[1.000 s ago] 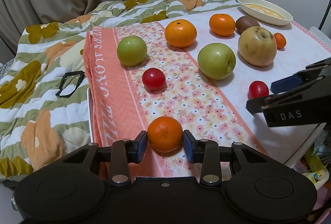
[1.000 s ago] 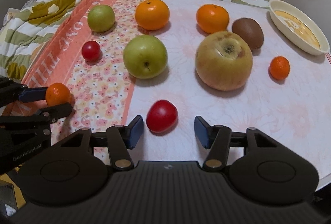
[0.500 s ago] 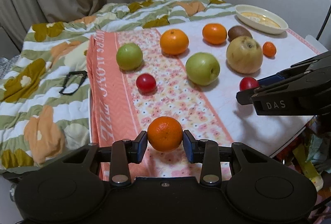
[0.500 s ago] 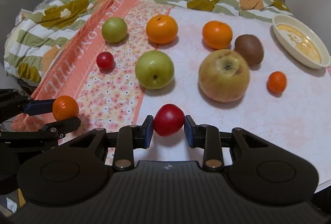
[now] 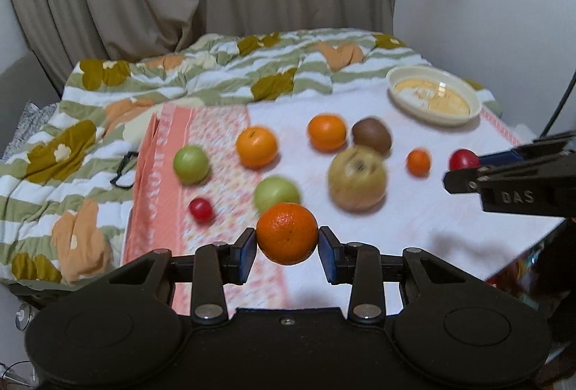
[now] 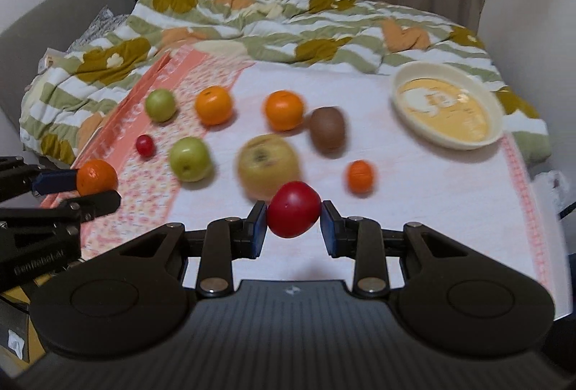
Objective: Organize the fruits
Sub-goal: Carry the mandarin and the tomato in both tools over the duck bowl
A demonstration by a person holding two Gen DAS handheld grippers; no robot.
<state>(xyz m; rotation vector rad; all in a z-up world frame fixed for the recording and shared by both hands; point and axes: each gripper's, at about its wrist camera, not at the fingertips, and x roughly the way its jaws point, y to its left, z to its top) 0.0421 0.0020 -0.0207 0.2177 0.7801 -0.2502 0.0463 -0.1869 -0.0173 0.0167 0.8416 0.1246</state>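
Holding a small round orange mandarin (image 5: 287,233) clamped between the blue pads of my left gripper (image 5: 287,247), I now have it raised clear of the cloth; a second ago it sat at the near edge of the pink floral tablecloth (image 5: 223,210). My right gripper (image 6: 293,222) is squeezed onto a glossy red tomato (image 6: 293,209). A second ago its jaws stood wide with the tomato on the table between them; they closed on it, and it too is lifted now. Both grippers tilt downward toward the table, and the background fruit is blurred.

In the right wrist view, just behind the tomato sits a big yellow-brown pear-like fruit (image 6: 268,165), with a green apple (image 6: 190,158) to its left and a tiny orange mandarin (image 6: 360,175) to its right. A small red cherry tomato (image 6: 144,145) lies further left. Beyond them come a smaller green apple (image 6: 160,104), two oranges (image 6: 213,104) (image 6: 283,110) and a brown kiwi (image 6: 327,129). At the upper right stands a cream oval dish (image 6: 498,123). These have not been moved. A striped flowered quilt (image 6: 252,22) lies farthest.
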